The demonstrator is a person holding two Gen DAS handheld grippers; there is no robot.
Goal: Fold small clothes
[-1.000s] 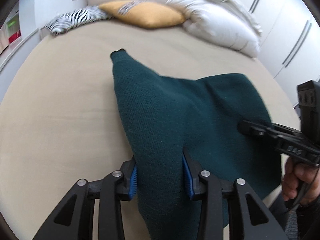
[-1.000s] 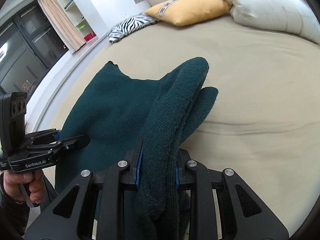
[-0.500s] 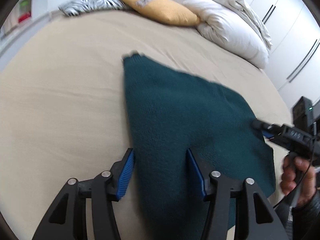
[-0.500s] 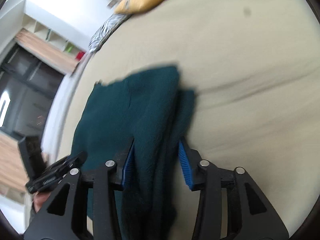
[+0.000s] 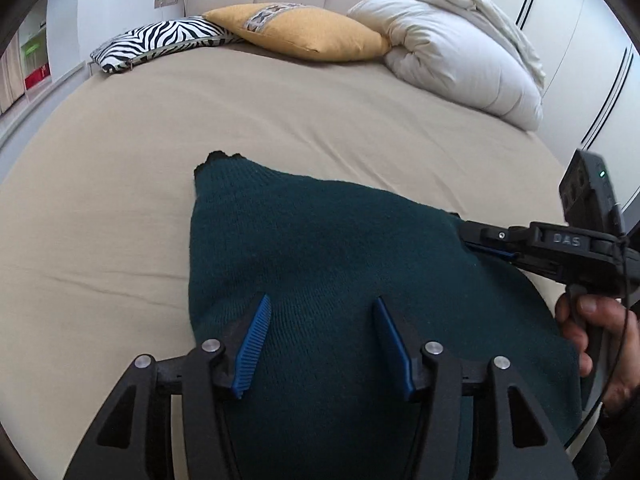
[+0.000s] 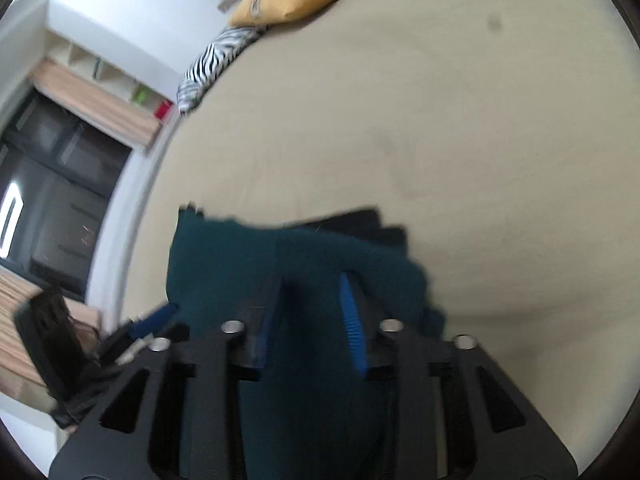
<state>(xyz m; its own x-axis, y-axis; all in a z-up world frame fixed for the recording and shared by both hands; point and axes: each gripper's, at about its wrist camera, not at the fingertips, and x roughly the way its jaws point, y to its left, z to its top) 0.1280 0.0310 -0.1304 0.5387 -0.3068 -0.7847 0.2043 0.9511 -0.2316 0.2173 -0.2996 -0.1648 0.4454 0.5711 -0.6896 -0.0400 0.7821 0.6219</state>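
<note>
Count, both wrist views together:

One dark green knit garment [image 5: 320,272], lying on the bed at 6 o'clock of the left wrist view.

One bed [image 5: 280,112], tan sheet.

Two cushions at 12 o'clock: one zebra-striped cushion [image 5: 160,40], one mustard cushion [image 5: 308,32].

One white duvet [image 5: 460,48], bundled, at 1 o'clock.

Two grippers: left gripper [image 5: 320,344], right gripper [image 6: 308,316].

One hand [image 5: 600,340] in view, at 4 o'clock.

Sweater [image 5: 320,264] on the bed [image 5: 120,200], pillows [image 5: 300,32] far behind, left tongs [image 5: 320,344] over its near end.
</note>
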